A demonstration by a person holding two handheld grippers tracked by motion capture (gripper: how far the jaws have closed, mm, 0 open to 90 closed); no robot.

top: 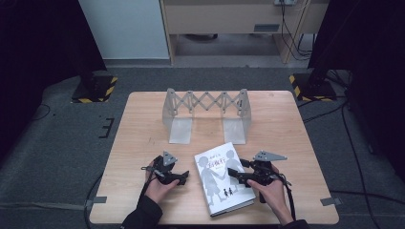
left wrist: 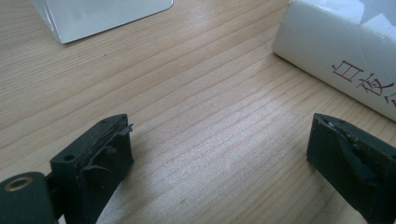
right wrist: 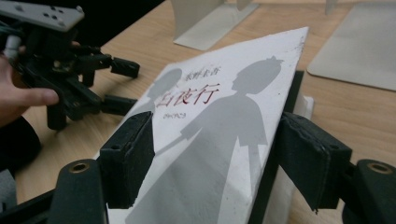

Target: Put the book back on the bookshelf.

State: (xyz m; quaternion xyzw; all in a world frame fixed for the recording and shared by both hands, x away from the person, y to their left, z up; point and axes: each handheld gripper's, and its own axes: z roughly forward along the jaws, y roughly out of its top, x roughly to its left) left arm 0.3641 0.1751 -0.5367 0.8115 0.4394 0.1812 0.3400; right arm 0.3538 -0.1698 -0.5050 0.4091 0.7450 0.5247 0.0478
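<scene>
My right fingers (right wrist: pixel 212 161) straddle the lifted book (right wrist: pixel 219 121) cover, not pinching; left fingers (left wrist: pixel 219 163) spread wide over bare bench (left wrist: pixel 187 93) beside the book. Bookend rack (top: pixel 206 112) stands beyond it.

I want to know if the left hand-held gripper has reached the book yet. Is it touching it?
Apart. In the left gripper view, the left hand-held gripper stands open over bare table, with a plain strip of wood between its jaw and the book.
</scene>
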